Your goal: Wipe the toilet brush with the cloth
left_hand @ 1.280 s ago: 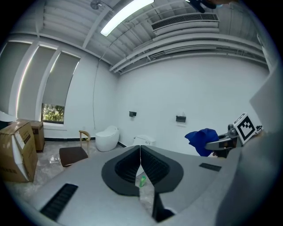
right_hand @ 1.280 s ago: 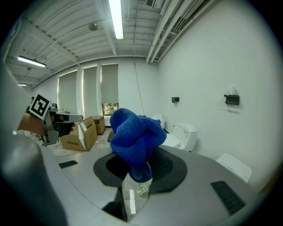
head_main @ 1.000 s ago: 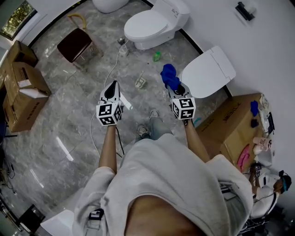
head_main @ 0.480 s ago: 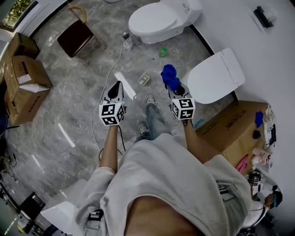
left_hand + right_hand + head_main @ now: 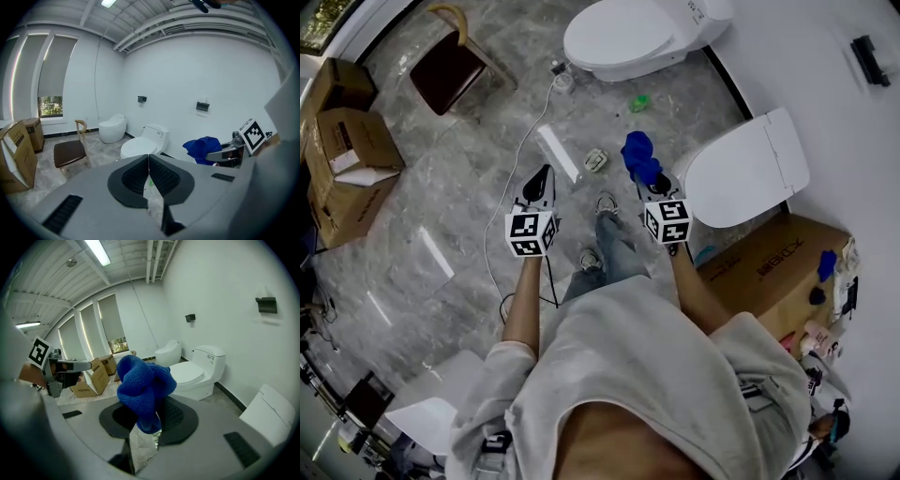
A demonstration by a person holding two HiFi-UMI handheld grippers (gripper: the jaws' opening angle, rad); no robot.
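My right gripper (image 5: pixel 650 180) is shut on a bunched blue cloth (image 5: pixel 637 156) and holds it up above the floor. In the right gripper view the cloth (image 5: pixel 143 389) bulges out over the jaws of the right gripper (image 5: pixel 151 422). My left gripper (image 5: pixel 540 178) hangs beside it to the left, shut, with nothing in it; in its own view the left gripper (image 5: pixel 149 157) has its jaws pressed together. From there the cloth (image 5: pixel 202 149) shows at the right. I cannot make out a toilet brush in any view.
A white toilet (image 5: pixel 628 37) stands ahead and a loose toilet seat lid (image 5: pixel 748 171) leans at the right wall. A chair (image 5: pixel 448 67) and cardboard boxes (image 5: pixel 342 159) are at the left, another box (image 5: pixel 769 267) at the right. A cable (image 5: pixel 520 159) and small items (image 5: pixel 596 160) lie on the marble floor.
The head view has swung a little, so the floor and toilet sit differently in it. Both grippers stay side by side, and the cloth remains held in the right one.
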